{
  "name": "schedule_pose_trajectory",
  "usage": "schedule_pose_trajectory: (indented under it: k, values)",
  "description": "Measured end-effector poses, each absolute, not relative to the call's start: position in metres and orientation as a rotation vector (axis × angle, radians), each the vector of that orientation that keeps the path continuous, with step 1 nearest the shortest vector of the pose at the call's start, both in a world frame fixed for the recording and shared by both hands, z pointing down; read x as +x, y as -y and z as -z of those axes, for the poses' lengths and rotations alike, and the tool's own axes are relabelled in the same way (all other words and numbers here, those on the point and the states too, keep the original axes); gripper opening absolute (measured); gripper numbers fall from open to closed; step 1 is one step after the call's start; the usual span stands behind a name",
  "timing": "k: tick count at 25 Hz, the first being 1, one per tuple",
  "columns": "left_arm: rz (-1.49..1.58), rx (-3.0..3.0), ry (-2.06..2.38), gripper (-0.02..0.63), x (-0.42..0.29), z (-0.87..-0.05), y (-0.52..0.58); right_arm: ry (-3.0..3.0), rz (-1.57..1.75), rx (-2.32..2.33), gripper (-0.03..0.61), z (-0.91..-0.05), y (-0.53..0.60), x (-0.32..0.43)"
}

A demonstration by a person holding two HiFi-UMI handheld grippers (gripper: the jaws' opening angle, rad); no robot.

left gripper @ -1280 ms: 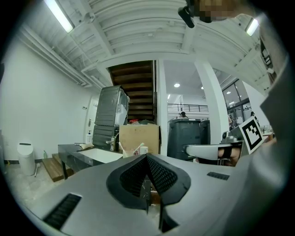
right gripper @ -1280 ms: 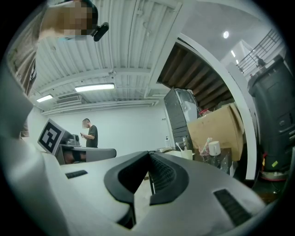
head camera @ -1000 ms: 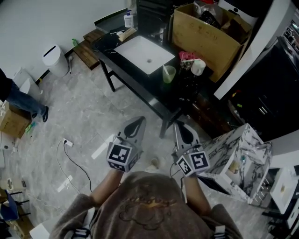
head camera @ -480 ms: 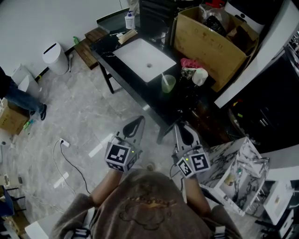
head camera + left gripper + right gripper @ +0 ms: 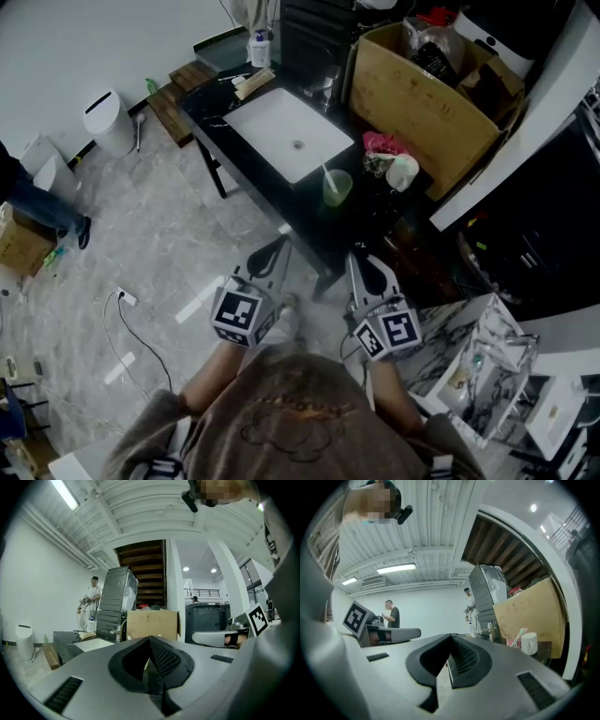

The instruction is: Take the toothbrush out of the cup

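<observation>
A translucent green cup (image 5: 337, 187) stands on the black table (image 5: 246, 160), at the sink's right corner. A white toothbrush (image 5: 327, 175) leans out of the cup toward the sink. My left gripper (image 5: 277, 244) hangs over the floor, in front of the table and short of the cup; its jaws are shut and hold nothing. My right gripper (image 5: 355, 256) is level with it at the table's near corner, shut and empty as well. The closed jaw tips fill the left gripper view (image 5: 150, 638) and the right gripper view (image 5: 451, 636). I cannot make out the cup in either gripper view.
A white sink (image 5: 292, 132) is set in the table. Right of the cup are a white mug (image 5: 403, 172) and a pink bundle (image 5: 379, 142). A big cardboard box (image 5: 421, 92) stands behind. A marbled box (image 5: 484, 361) sits on the floor at the right, a white bin (image 5: 105, 120) at the left.
The table, sink and cup have slid lower in the head view and now lie closer to both grippers. Both grippers stay shut and level with each other.
</observation>
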State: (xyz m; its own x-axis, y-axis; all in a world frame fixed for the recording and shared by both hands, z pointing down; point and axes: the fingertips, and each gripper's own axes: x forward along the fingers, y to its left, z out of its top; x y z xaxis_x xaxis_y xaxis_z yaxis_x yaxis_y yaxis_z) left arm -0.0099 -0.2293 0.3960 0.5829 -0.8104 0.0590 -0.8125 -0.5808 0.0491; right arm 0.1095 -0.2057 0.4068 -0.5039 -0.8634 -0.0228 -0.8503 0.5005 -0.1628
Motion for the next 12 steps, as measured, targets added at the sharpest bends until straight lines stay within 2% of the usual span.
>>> schedule_pose_trajectory:
  k: [12]
  values:
    - [-0.052,2.744,1.371,0.002,-0.010,-0.401,0.285,-2.623,0.205,-1.523,0.002,-0.412,0.256,0.104]
